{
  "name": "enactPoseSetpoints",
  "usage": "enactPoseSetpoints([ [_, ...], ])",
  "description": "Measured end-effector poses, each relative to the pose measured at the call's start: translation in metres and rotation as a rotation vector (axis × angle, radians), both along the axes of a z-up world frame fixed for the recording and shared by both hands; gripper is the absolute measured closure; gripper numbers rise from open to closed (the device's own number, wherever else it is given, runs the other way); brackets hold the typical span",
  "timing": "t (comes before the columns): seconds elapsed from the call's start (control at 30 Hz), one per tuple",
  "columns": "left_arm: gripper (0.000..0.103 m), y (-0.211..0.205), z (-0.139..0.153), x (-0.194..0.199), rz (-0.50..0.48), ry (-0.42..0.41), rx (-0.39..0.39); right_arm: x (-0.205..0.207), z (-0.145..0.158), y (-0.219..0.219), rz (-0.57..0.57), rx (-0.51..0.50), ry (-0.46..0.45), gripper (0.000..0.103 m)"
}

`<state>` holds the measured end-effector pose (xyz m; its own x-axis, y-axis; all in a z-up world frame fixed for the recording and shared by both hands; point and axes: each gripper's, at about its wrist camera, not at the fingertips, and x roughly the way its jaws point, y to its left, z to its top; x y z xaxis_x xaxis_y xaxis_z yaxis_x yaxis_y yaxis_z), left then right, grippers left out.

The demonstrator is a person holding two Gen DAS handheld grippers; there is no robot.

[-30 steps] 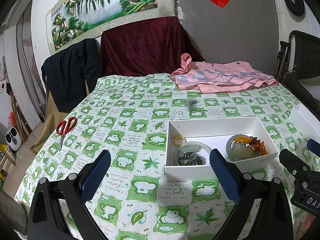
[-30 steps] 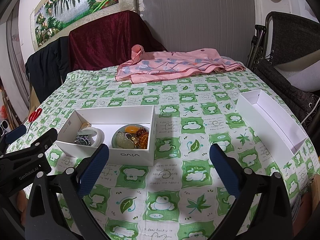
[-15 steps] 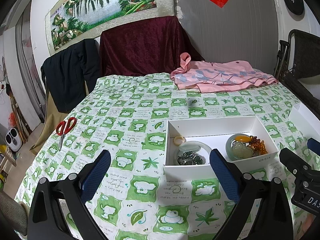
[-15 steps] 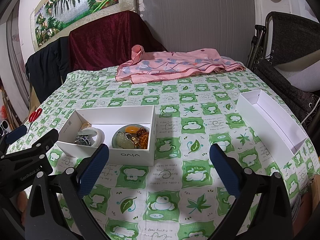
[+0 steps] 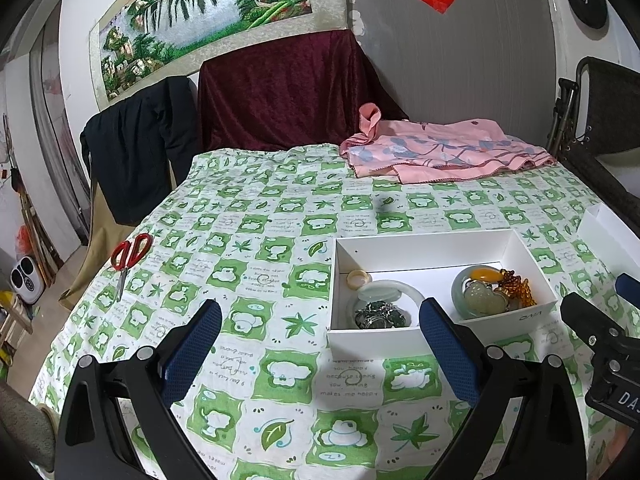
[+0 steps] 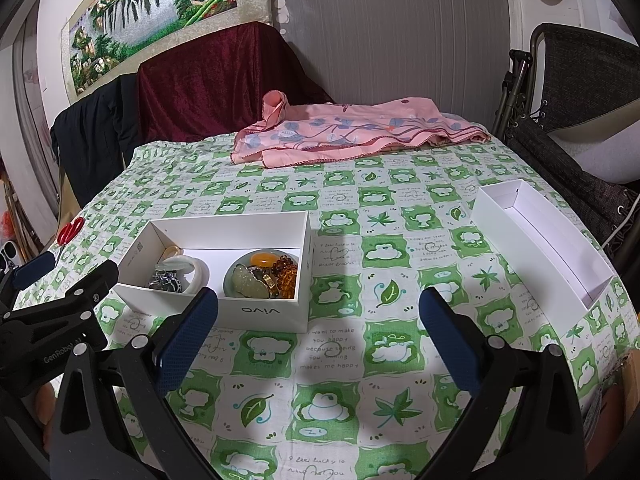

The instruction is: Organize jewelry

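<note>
Both my claws, left gripper [image 5: 320,344] and right gripper [image 6: 318,330], hang spread wide, empty. At eleven o'clock of my right sits the white cardboard box [image 6: 256,312] with the pale green jade bangle [image 6: 192,270]: probably hard, slick, brittle, so I'd pinch its rim. Farther, at two o'clock, the empty white lid [image 6: 536,248].

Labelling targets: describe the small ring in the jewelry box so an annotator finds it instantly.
On the green-checked tablecloth sits an open white box of jewelry. The small ring lies in its far left corner, beside the pale green bangle. It is cream-coloured, the smallest hoop there.
</note>
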<state>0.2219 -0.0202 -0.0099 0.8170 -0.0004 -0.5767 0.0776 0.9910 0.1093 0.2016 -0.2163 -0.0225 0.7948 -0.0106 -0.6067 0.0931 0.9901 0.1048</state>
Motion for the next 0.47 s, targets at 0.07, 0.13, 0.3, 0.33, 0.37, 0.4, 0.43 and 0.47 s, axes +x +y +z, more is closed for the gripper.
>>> enactPoseSetpoints([
  [0.07,0.006,-0.0011,0.0,0.0006,-0.003,0.004,0.002,-0.0001,0.0003,-0.0001,0.0,0.0,0.0,0.007],
  [0.13,0.006,-0.002,0.0003,0.0007,-0.002,0.004,0.005,-0.0001,0.0001,-0.0002,0.0,0.001,0.0,0.007],
  [0.3,0.006,-0.0026,0.0011,-0.0008,0.001,-0.006,0.009,-0.0001,-0.0002,-0.0004,-0.001,0.001,-0.001,0.007],
  [0.33,0.006,-0.0033,0.0018,-0.0005,0.001,-0.006,0.01,0.0002,0.0008,-0.0006,-0.001,0.002,-0.001,0.007],
  [0.37,0.006,-0.0031,0.0019,-0.0002,0.0,-0.004,0.007,0.0004,0.0007,-0.0004,-0.001,0.002,-0.001,0.007],
  [0.4,0.006,-0.0021,0.0018,-0.0002,0.0,-0.002,0.004,0.0006,0.0009,-0.0002,-0.001,0.002,-0.002,0.007],
  [0.43,0.006,-0.0021,0.002,0.0002,0.001,-0.001,0.003,0.0002,0.0011,-0.0006,-0.001,0.002,-0.002,0.007],
  [0.47,0.006,-0.0016,0.002,0.0002,0.001,0.001,0.001,0.0002,0.0011,-0.0006,-0.001,0.002,-0.002,0.007],
])
